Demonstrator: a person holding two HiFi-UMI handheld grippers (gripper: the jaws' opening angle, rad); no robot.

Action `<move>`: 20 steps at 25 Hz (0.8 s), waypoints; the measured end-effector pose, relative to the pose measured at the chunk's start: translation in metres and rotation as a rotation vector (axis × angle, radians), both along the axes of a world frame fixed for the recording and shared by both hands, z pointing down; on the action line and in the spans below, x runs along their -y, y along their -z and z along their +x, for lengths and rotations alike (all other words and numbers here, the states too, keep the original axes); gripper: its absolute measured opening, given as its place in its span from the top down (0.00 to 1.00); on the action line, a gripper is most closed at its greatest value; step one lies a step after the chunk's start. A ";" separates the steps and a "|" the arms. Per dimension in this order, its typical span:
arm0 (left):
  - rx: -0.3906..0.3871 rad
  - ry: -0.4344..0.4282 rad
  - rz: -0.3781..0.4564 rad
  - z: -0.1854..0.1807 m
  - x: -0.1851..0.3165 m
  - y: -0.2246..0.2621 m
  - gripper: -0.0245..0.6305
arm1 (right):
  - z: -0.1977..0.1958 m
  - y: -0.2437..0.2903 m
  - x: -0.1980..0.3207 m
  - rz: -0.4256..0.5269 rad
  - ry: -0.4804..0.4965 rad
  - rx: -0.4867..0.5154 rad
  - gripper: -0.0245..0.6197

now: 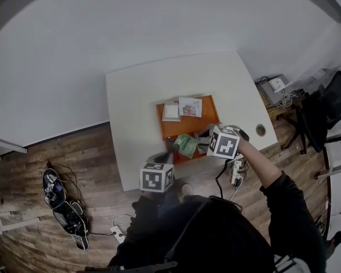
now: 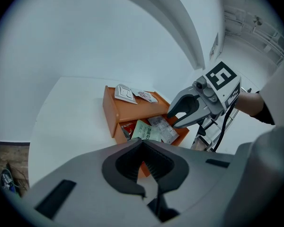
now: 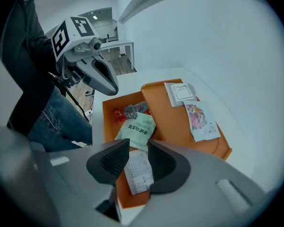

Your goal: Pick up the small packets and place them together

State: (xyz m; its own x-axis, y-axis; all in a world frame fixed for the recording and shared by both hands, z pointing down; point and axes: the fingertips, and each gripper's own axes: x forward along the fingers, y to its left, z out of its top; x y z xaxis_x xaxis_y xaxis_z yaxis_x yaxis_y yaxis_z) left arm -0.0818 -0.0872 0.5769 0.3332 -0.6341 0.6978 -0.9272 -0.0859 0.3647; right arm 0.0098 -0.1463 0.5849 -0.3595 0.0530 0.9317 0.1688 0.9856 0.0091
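The right gripper (image 3: 138,144) holds its jaws spread above a printed grey packet (image 3: 139,171), pinching nothing; they hide its long edges from us. That packet lies in the lower well of the orange tray (image 3: 173,126), beside a green packet (image 3: 138,130) and a partly covered red packet (image 3: 119,113). A white packet (image 3: 181,92) and a pictured packet (image 3: 199,119) rest on the raised step. The left gripper (image 2: 142,144) has its jaws pressed together, empty. The white desk (image 1: 136,101) stands on a wooden floor (image 1: 74,152), with a black chair (image 1: 329,112) to one side.
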 end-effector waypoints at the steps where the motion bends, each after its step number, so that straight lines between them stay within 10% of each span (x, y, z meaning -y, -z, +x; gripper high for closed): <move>1: 0.000 0.002 0.000 0.000 -0.001 -0.001 0.96 | -0.001 -0.004 -0.001 -0.007 -0.004 0.000 0.77; 20: 0.009 0.021 -0.010 -0.008 -0.008 -0.004 0.96 | -0.016 -0.063 -0.006 0.033 -0.032 -0.121 0.71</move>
